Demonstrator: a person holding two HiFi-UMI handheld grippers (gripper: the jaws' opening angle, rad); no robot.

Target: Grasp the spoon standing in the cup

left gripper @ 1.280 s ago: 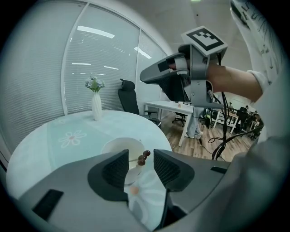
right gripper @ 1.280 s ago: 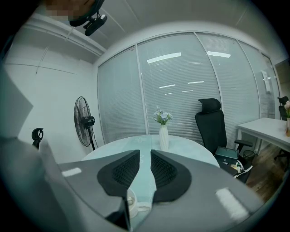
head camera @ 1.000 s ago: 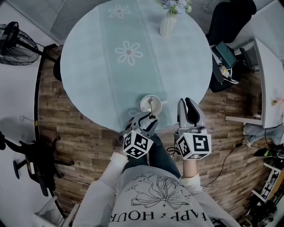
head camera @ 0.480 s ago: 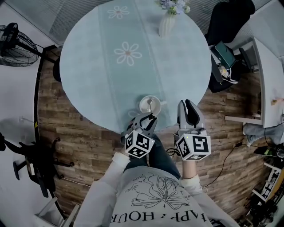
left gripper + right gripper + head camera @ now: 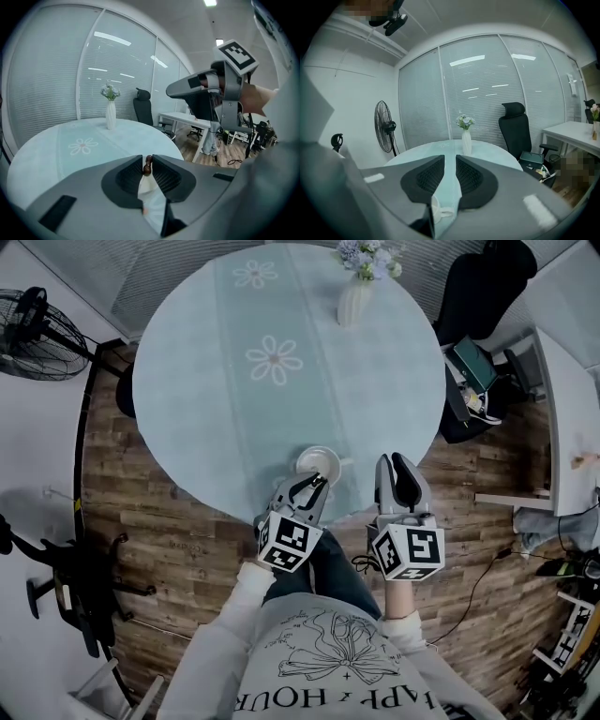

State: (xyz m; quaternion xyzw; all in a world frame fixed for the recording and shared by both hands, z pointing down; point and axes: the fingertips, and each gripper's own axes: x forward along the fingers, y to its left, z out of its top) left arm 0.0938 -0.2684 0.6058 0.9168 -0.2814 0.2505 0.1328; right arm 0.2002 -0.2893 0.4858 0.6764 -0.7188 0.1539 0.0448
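Left gripper: the left gripper point(image 5: 309, 482) has just been closing its jaws, and they now stand narrow, with the spoon's end between the pads.
Spoon: the dark knob at the top of the spoon point(image 5: 147, 165) sits right at the jaw tips, a ribbed pad touching it on each side.
Meaning for the task: the grasp looks made, though only on the very tip of the handle, so it may be a shallow hold.
Cup: the cup point(image 5: 319, 462) stands just ahead of and below the left jaws, on the near edge of the table point(image 5: 187, 381).
Right gripper: the right gripper point(image 5: 394, 460) hangs beside the cup, jaws apart, nothing between them.
Hidden: the spoon's shaft and bowl are behind the jaws and inside the cup.
Hard to make out: from the head view the spoon is too small to trace, and whether it is clear of the cup's bottom cannot be told.
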